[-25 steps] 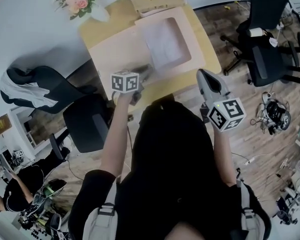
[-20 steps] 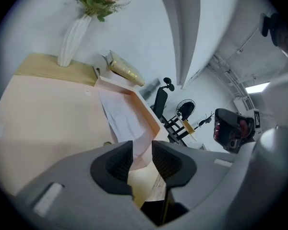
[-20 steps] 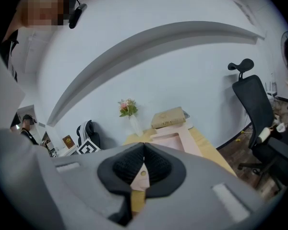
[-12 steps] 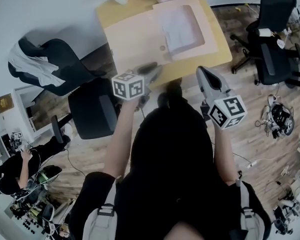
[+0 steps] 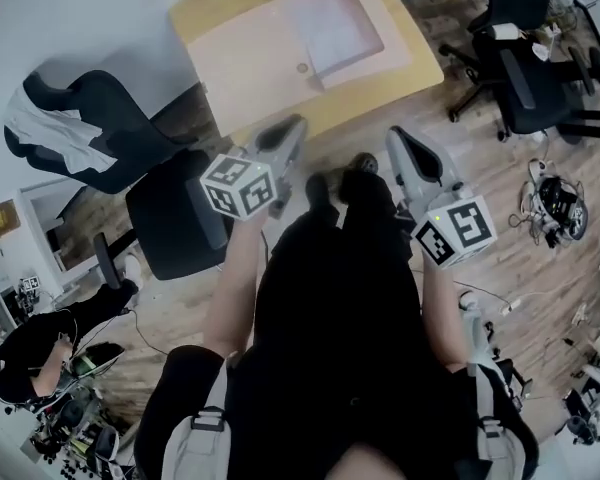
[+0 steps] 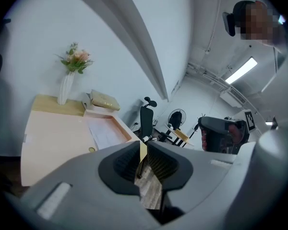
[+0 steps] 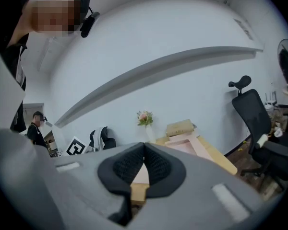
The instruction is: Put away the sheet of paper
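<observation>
1. Left gripper point(image 6: 143, 151): jaws closing, with only a narrow gap and nothing in it.
2. Right gripper point(image 7: 144, 151): jaws together at the tips, holding nothing.
3. Both hang near the person, off the surface point(image 5: 195, 23).
4. The sheet of paper point(image 5: 332, 23) seems to lie flat in the pink tray point(image 5: 385, 53), far right.

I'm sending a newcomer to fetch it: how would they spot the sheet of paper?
Find the wooden desk against the white wall. On it lies an open pink case; the sheet of paper is the pale rectangle lying inside its raised-rim half, not on the flat half.
</observation>
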A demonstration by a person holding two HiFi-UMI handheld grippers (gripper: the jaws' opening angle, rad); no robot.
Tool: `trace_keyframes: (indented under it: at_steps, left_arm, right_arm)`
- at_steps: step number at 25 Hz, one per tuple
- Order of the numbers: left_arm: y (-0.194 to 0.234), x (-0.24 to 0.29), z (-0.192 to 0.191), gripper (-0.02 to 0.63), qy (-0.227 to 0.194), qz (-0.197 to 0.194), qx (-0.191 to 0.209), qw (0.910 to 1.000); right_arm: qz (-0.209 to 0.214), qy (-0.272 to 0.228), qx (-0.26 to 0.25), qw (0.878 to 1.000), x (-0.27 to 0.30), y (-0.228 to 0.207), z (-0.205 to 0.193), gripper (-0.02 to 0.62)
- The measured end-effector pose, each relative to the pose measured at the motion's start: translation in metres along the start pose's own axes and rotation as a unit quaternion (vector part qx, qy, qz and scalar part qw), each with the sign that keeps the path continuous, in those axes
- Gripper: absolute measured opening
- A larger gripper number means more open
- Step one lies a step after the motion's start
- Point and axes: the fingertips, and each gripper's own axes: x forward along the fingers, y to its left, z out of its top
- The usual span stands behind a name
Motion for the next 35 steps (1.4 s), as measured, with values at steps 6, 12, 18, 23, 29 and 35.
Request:
trace_keyframes:
  at_steps: [6,12,18,23,29,35]
  left_arm:
    - [-0.04,-0.012,0.024,0.021,-0.032,0.01,0.042,0.9986]
    - [-0.09,-0.008,0.046,0.009,-0.087,0.041,0.05,0.9941]
    - [-0.137,-0.009,0.053,0.009,-0.11,0.058,0.068,0.99]
    - [-0.15,-0.017,0.056,0.009,-0.125,0.079,0.068,0.9867]
    - [-0.165,-0.017,0.057,0.009,-0.14,0.086,0.069,0.984]
    - [-0.177,-0.012,0.05,0.009,-0.135,0.085,0.069,0.9849]
  right_arm:
    - [0.026,-0.028,-0.033,0.999,-0.025,0.003,0.028,0.003]
    - [0.056,-0.029,-0.066,0.996,-0.049,-0.011,0.056,0.003]
    - [0.088,-0.004,-0.076,0.993,-0.062,-0.023,0.042,0.002]
    - [0.111,-0.001,-0.074,0.991,-0.065,-0.022,0.038,0.002]
    - [0.119,0.001,-0.085,0.989,-0.078,-0.024,0.038,0.002]
    - [0.116,0.007,-0.091,0.989,-0.092,-0.029,0.035,0.002]
